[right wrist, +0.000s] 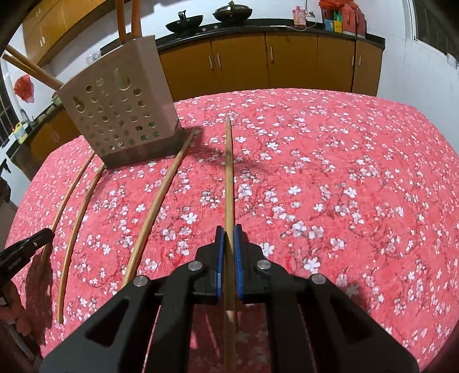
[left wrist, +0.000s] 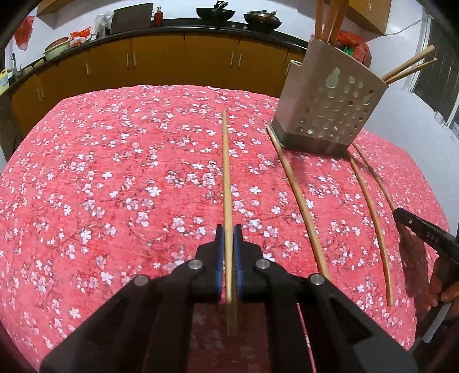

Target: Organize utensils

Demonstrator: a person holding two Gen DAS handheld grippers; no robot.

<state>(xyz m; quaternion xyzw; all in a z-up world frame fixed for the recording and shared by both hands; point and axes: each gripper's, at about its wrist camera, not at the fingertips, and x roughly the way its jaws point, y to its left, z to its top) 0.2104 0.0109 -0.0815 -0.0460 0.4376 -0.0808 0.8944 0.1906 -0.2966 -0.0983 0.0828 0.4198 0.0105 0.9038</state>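
My left gripper [left wrist: 228,233] is shut on a wooden chopstick [left wrist: 226,172] that points forward over the red flowered tablecloth [left wrist: 114,186]. My right gripper [right wrist: 228,233] is shut on another chopstick [right wrist: 228,172] in the same way. A beige perforated utensil holder [left wrist: 330,97] stands at the far right in the left wrist view and at the far left in the right wrist view [right wrist: 117,106], with several chopsticks standing in it. Three loose chopsticks [left wrist: 301,206] lie on the cloth in front of the holder; they also show in the right wrist view [right wrist: 155,209].
Yellow kitchen cabinets [left wrist: 172,63] with a black counter run behind the table, bearing woks [left wrist: 215,13] and bottles. The other gripper's black finger shows at the right edge [left wrist: 424,229] in the left view and at the left edge [right wrist: 23,249] in the right view.
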